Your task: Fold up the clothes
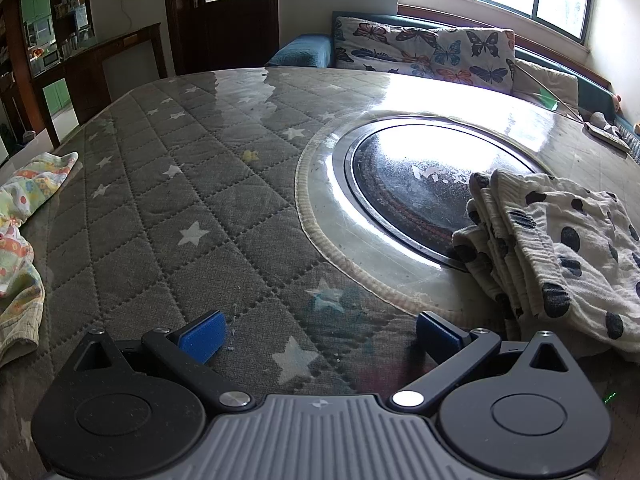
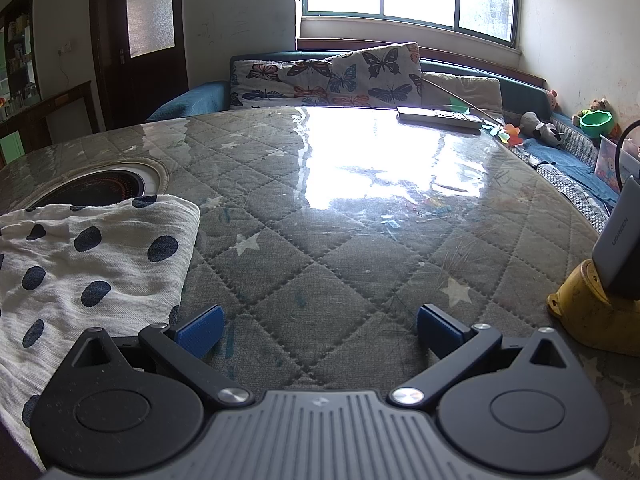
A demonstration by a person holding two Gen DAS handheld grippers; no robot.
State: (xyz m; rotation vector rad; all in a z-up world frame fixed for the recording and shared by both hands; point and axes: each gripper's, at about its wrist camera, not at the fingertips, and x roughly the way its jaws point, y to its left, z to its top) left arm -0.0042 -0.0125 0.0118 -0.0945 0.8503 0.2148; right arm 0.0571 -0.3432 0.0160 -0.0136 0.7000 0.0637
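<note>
Left hand-held gripper (image 1: 322,334) and right hand-held gripper (image 2: 320,330), both spread wide and empty, above the table (image 1: 224,208); folded polka-dot cloth (image 1: 560,252) lies between them.

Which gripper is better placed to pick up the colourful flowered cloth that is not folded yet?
Probably the left gripper: the flowered cloth lies crumpled at its left, and the open right gripper does not see it.

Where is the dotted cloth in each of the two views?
Left wrist: the dotted cloth lies folded at the right edge, partly over the round plate.
Right wrist: the cloth lies at the left, just before the plate.
Shared landmark: the butterfly cushion behind the table.
</note>
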